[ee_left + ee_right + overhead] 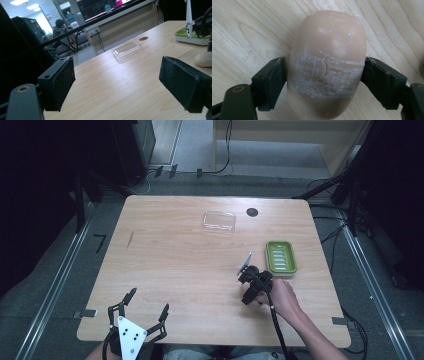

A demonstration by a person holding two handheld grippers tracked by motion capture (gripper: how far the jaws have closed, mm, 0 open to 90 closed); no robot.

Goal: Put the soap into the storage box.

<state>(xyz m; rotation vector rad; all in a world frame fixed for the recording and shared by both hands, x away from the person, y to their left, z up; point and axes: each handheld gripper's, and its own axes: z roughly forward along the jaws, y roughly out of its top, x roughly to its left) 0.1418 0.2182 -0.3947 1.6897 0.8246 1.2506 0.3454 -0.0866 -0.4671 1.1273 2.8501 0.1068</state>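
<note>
2 hand-held grippers are in use. The right hand-held gripper is clenched across the width of a tan soap bar, its 2 pads pressing opposite long sides; the bar lies on the bench, at 5 o'clock of centre. The green soap dish sits just beside it at 1 o'clock, probably the destination. A clear lid lies at 12 o'clock. The left hand-held gripper is released, empty, parked at 7 o'clock, away from the work.
</note>
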